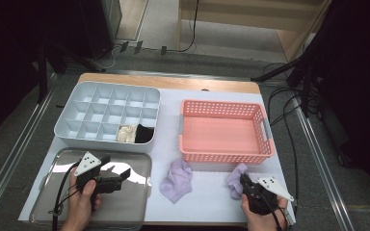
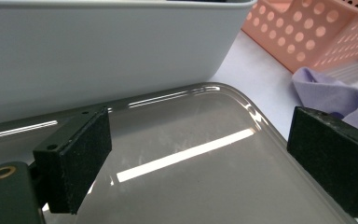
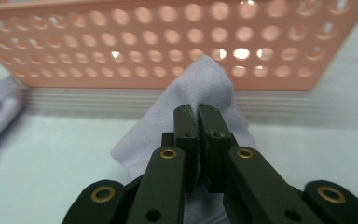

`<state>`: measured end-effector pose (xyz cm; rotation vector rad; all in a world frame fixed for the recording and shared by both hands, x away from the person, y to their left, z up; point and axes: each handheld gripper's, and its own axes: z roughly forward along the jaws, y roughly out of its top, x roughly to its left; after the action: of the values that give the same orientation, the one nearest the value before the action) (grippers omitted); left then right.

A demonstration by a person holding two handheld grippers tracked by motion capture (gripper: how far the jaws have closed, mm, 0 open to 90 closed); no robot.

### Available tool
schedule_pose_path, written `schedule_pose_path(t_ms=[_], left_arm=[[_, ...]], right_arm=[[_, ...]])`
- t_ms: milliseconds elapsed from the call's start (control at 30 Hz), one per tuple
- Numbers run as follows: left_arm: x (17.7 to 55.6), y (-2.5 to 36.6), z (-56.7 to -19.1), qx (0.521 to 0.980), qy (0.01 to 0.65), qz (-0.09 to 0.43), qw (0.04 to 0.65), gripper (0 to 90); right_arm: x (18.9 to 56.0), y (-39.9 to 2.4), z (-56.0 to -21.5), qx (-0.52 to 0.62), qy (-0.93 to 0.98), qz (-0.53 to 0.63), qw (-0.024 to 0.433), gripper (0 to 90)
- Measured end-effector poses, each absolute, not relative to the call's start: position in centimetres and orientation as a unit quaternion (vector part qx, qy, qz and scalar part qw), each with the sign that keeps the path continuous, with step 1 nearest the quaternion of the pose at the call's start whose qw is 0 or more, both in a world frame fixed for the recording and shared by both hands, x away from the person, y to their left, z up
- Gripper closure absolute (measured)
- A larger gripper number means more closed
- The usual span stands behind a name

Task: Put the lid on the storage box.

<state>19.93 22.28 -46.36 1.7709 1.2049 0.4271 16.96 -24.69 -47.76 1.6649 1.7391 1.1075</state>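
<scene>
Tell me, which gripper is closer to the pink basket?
Right. The right gripper sits just in front of the pink basket, pinching a purple sock by its near wall. The left gripper hovers over the metal tray, farther off to the side.

Pink basket point(image 1: 224, 130) wall just beyond the right claw point(image 1: 243, 182); open white tabletop point(image 1: 207, 197) leftward toward second purple cloth point(image 1: 177, 179).

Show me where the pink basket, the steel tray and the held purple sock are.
pink basket point(image 1: 221, 158), high view, near wall.
steel tray point(image 1: 137, 161), high view, bare corner.
purple sock point(image 3: 205, 81), right gripper view, raised fold.
</scene>
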Motion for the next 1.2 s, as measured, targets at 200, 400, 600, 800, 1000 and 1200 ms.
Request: schedule_pose_path(t_ms=[200, 400, 600, 800, 1000, 1200], left_arm=[[19.7, 22.2, -46.2, 0.718, 0.488, 0.178, 0.462, 7.4], [19.5, 22.1, -45.9, 0.721, 0.483, 0.178, 0.464, 7.4], [19.2, 21.2, -45.6, 0.727, 0.474, 0.178, 0.464, 7.4], [18.5, 21.0, -45.4, 0.729, 0.471, 0.171, 0.467, 7.4], [17.9, 19.8, -45.5, 0.738, 0.460, 0.163, 0.465, 7.4], [17.7, 19.3, -45.4, 0.744, 0.453, 0.168, 0.462, 7.4]], right_arm=[[17.6, -25.3, -48.6, 0.608, 0.653, 0.386, 0.235, 77.7], [17.0, -23.5, -47.7, 0.577, 0.641, 0.423, 0.278, 54.4], [15.6, -19.7, -47.0, 0.545, 0.666, 0.443, 0.253, 59.8], [15.0, -14.9, -47.6, 0.502, 0.707, 0.450, 0.215, 61.7], [14.5, -11.0, -48.8, 0.470, 0.738, 0.454, 0.167, 61.8], [14.3, -9.1, -49.7, 0.446, 0.756, 0.443, 0.182, 63.8]])
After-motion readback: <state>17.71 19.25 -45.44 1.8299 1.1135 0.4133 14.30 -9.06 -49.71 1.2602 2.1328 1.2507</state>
